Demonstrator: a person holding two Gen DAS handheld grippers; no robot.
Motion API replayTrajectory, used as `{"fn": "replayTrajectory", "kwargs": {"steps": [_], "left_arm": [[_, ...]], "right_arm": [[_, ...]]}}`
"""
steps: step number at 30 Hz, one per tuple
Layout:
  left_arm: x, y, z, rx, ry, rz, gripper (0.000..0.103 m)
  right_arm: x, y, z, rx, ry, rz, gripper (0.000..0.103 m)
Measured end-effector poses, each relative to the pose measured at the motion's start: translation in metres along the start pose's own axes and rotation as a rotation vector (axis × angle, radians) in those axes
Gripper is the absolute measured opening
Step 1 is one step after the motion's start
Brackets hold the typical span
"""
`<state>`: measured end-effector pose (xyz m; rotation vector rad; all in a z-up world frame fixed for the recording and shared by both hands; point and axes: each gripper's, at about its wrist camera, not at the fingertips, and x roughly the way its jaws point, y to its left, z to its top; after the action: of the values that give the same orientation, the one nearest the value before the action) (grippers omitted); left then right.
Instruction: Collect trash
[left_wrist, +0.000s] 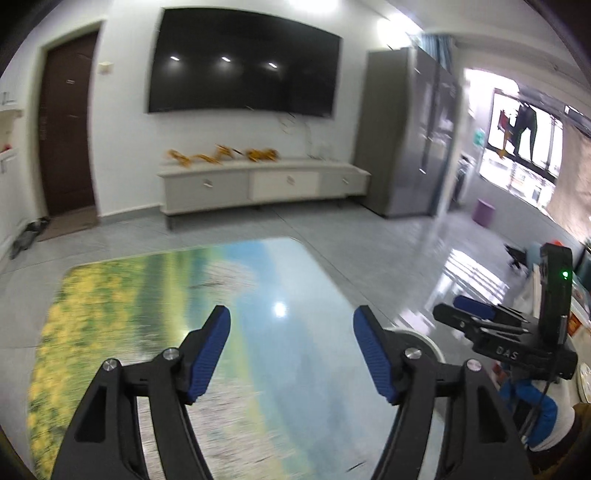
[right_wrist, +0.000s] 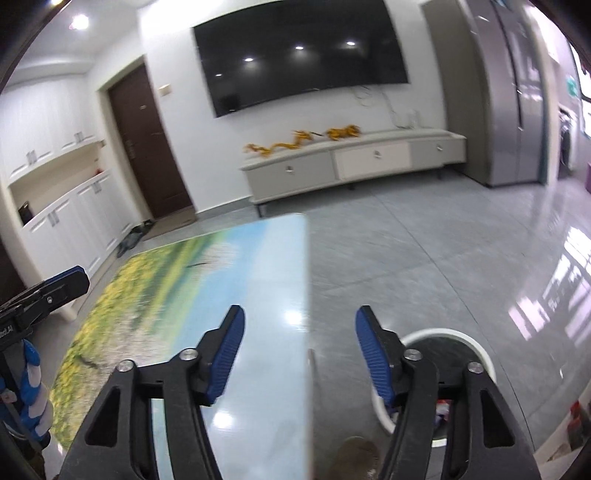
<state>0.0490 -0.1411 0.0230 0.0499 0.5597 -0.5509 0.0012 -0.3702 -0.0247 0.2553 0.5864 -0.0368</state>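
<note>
White-rimmed and round, the one trash bin (right_wrist: 476, 345) stands on the grey floor tiles (right_wrist: 424, 258) just off the right edge of the table (right_wrist: 258, 266), low behind the right finger of the right gripper (right_wrist: 300, 334); something red and blue lies inside it, too hidden to name. Both grippers hang over the table's glossy meadow-and-sky top with jaws apart and nothing between them. From the left gripper (left_wrist: 291, 338) only a sliver of the bin's rim (left_wrist: 417, 338) peeks past its right finger. Motion blur smears the table print. Gloved hands, blue and white, are cut off at the frame edges. One television (left_wrist: 243, 62), one low cabinet (left_wrist: 262, 181).
</note>
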Motion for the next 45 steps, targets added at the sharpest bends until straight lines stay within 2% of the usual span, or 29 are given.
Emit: {"fn": "replayTrajectory", "kwargs": {"steps": [2, 5, 7, 11, 12, 16, 22, 25, 33, 38, 42, 45], "left_arm": [[-0.020, 0.018, -0.003, -0.009, -0.031, 0.057, 0.068], [-0.045, 0.045, -0.010, -0.028, -0.070, 0.136, 0.070], [-0.058, 0.062, -0.018, -0.040, -0.099, 0.179, 0.071], [-0.072, 0.090, -0.026, -0.075, -0.123, 0.237, 0.072], [-0.076, 0.097, -0.027, -0.072, -0.136, 0.271, 0.072], [-0.088, 0.105, -0.029, -0.063, -0.156, 0.326, 0.072], [-0.097, 0.101, -0.028, -0.048, -0.177, 0.384, 0.083], [-0.101, 0.093, -0.027, -0.045, -0.186, 0.387, 0.085], [-0.100, 0.059, -0.021, -0.051, -0.232, 0.354, 0.103], [-0.090, 0.039, -0.016, -0.057, -0.222, 0.352, 0.103], [-0.089, 0.015, -0.013, -0.044, -0.233, 0.339, 0.103], [-0.088, -0.005, -0.013, -0.006, -0.242, 0.331, 0.103]], "right_arm": [[0.001, 0.024, 0.000, -0.025, 0.008, 0.018, 0.066], [0.006, 0.062, 0.000, -0.085, 0.017, 0.016, 0.076], [0.007, 0.081, 0.001, -0.107, 0.012, 0.010, 0.076], [0.007, 0.110, 0.008, -0.125, -0.008, -0.018, 0.085], [0.007, 0.115, 0.009, -0.128, -0.013, -0.023, 0.088], [0.007, 0.135, 0.013, -0.142, -0.028, -0.054, 0.094], [0.001, 0.144, 0.013, -0.154, -0.026, -0.048, 0.094], [-0.005, 0.146, 0.015, -0.160, -0.042, -0.051, 0.096], [-0.022, 0.129, 0.011, -0.183, -0.053, -0.069, 0.098], [-0.035, 0.113, 0.003, -0.193, -0.043, -0.101, 0.100], [-0.047, 0.094, -0.009, -0.144, -0.053, -0.112, 0.100], [-0.055, 0.087, -0.014, -0.132, -0.068, -0.129, 0.100]]}}
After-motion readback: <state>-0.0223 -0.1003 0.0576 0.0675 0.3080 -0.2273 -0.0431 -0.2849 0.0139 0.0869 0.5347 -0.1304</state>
